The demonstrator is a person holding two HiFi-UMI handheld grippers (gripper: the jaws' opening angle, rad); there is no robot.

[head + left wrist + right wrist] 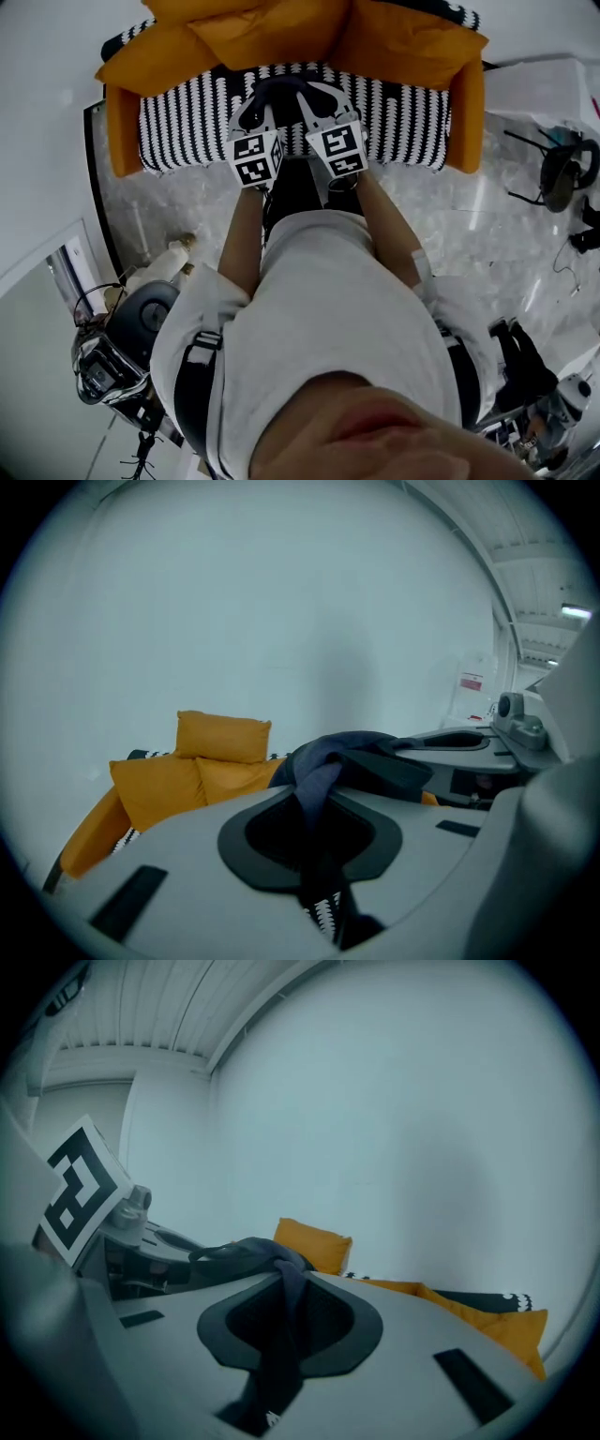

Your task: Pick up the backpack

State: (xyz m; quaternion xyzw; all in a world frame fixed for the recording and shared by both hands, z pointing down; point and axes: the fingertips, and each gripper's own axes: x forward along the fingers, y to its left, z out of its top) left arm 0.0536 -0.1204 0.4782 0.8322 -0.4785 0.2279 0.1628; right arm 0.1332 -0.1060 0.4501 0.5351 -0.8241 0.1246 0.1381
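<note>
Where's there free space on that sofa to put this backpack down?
The black-and-white striped sofa seat lies bare left and right of the dark backpack strap, between the orange armrests. The orange cushions crowd the back. The marble floor before the sofa is open; gear clutters its lower left.

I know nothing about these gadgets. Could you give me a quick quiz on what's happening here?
1. True or false: the left gripper and the right gripper are both shut on the backpack's dark strap.
2. The sofa cushions are: A green, B orange, C red.
3. What pattern covers the sofa seat?
Key: 1 true; 2 B; 3 black-and-white stripes.
</note>
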